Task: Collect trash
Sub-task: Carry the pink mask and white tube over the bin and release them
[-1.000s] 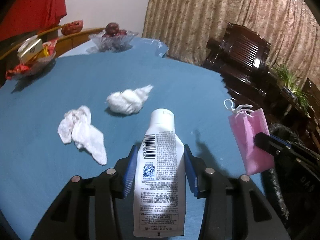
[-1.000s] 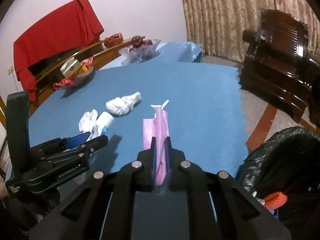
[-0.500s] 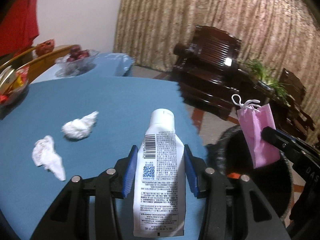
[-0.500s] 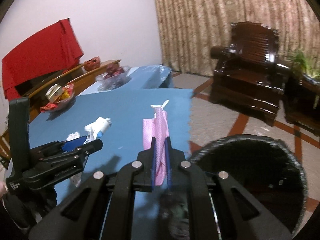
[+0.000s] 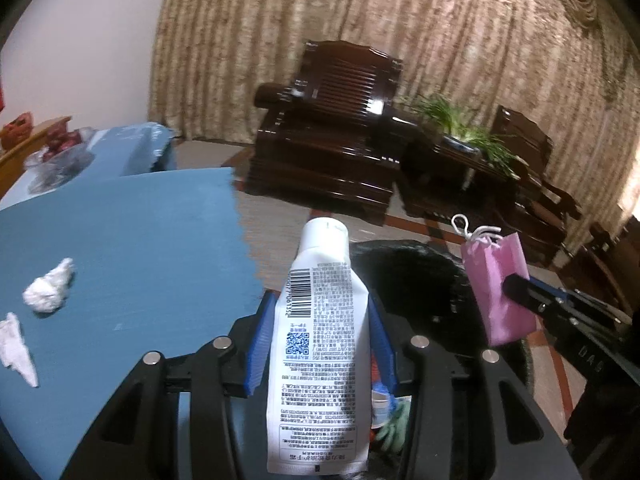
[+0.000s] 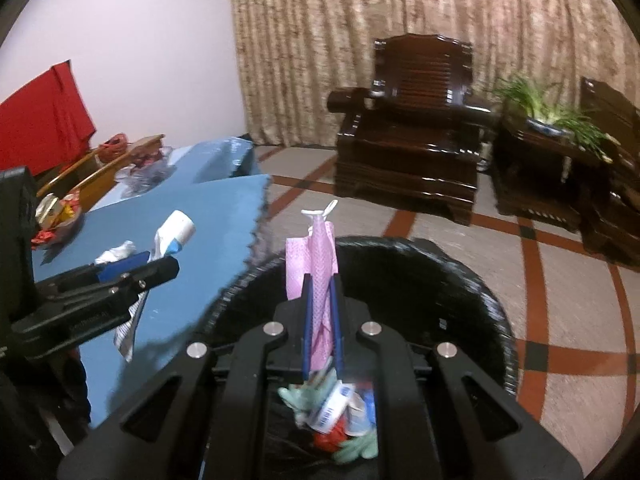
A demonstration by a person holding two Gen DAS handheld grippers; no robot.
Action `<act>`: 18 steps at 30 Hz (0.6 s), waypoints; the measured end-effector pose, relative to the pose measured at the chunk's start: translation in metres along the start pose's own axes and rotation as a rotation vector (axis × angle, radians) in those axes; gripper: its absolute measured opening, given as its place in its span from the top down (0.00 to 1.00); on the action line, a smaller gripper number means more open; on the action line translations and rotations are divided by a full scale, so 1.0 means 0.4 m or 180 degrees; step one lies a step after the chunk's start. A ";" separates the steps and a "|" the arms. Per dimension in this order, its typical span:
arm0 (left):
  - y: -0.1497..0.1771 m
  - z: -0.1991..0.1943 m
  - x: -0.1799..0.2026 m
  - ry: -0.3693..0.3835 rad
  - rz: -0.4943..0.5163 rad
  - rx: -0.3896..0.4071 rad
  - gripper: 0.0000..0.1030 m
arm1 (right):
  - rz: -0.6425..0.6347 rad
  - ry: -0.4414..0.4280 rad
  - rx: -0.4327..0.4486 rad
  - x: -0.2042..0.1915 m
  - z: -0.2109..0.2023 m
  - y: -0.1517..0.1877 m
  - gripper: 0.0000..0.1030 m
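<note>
My left gripper [image 5: 320, 312] is shut on a white tube [image 5: 318, 344] with a barcode, held at the table edge beside the black-lined trash bin [image 5: 404, 264]. It also shows in the right wrist view [image 6: 138, 270] with the tube [image 6: 174, 234]. My right gripper [image 6: 320, 284] is shut on a folded pink face mask [image 6: 316, 248] over the bin [image 6: 460, 276], which holds several pieces of trash [image 6: 340, 408]. The mask also shows in the left wrist view [image 5: 498, 284]. Two crumpled white tissues [image 5: 48, 286] [image 5: 16, 350] lie on the blue table [image 5: 140, 240].
A dark wooden armchair [image 6: 412, 144] and a side table with a green plant [image 6: 552, 120] stand beyond the bin by the curtain. Glass bowls with snacks [image 6: 56, 216] and fruit [image 6: 146, 168] sit at the table's far side. The floor has red-lined tiles.
Both grippers have swung right from above the table to the trash bin, carrying the tube and the mask. The tissues have slid to the left edge of view.
</note>
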State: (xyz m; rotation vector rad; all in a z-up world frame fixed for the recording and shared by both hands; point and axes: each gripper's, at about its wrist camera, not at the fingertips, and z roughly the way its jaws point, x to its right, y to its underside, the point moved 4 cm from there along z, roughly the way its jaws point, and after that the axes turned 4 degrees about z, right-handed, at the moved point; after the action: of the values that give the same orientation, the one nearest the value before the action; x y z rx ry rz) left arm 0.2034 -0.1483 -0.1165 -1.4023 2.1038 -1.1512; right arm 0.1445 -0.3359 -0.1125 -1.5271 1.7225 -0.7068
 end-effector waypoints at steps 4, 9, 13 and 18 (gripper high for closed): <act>-0.004 0.055 0.063 0.0140 0.0076 -0.0070 0.57 | 0.0089 0.0139 -0.0075 0.067 0.012 0.032 0.92; 0.000 0.126 0.136 0.0477 0.0117 -0.0269 0.56 | 0.0213 0.0322 -0.0204 0.132 0.033 0.076 0.84; -0.001 0.141 0.150 0.0545 0.0122 -0.0284 0.42 | 0.0287 0.0389 -0.0217 0.160 0.034 0.096 0.50; -0.005 0.123 0.123 0.0409 0.0111 -0.0229 0.29 | 0.0321 0.0452 -0.0094 0.169 0.014 0.101 0.17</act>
State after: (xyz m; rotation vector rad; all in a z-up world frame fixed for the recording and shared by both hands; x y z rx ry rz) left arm 0.2162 -0.2135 -0.1379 -1.3500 2.2700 -1.1919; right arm 0.1221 -0.3963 -0.1582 -1.4278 1.9088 -0.7563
